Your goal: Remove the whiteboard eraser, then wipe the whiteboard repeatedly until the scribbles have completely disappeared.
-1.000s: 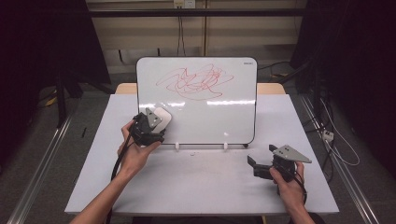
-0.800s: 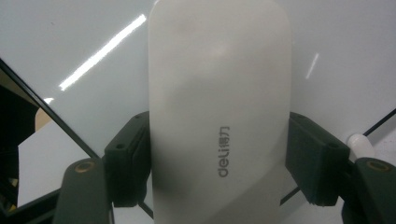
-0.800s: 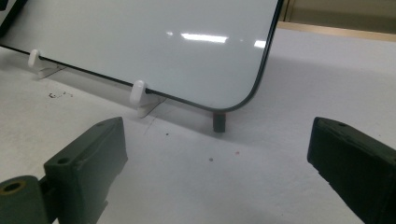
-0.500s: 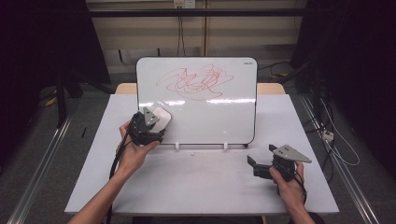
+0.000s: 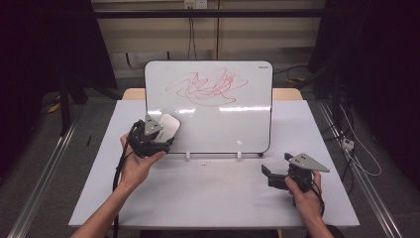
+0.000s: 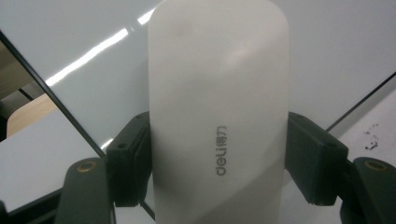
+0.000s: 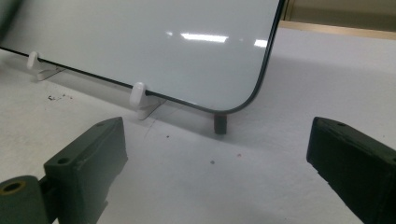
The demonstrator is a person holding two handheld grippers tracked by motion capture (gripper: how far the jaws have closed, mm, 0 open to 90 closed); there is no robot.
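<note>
Dark room, black curtains both sides, white tabletop with a whiteboard propped upright on small white clip feet near the back edge. Red scribble sits in the upper middle of the board; lower half is clean.

Left claw is clamped across the width of a white eraser, jaws on its two long sides. Eraser long axis runs straight out along the claw, tip pointing at the board. From the high view the eraser is at the board's lower left corner, close to or touching the surface; can't tell contact for sure from the left gripper view.

Key relation: scribble lies up and to the right of the eraser, well apart, across bare board. Scribble is wider than tall, so my guess is the wipe needs to climb first, then sweep sideways. Left hand is clearly the nearer one and already has the tool.

Right claw rests low on the tabletop in front of the board's lower right corner, jaws wide apart, nothing between them. It points at the right clip foot and the dark rear leg. Probably free to steady the board if wiping pushes it back.
</note>
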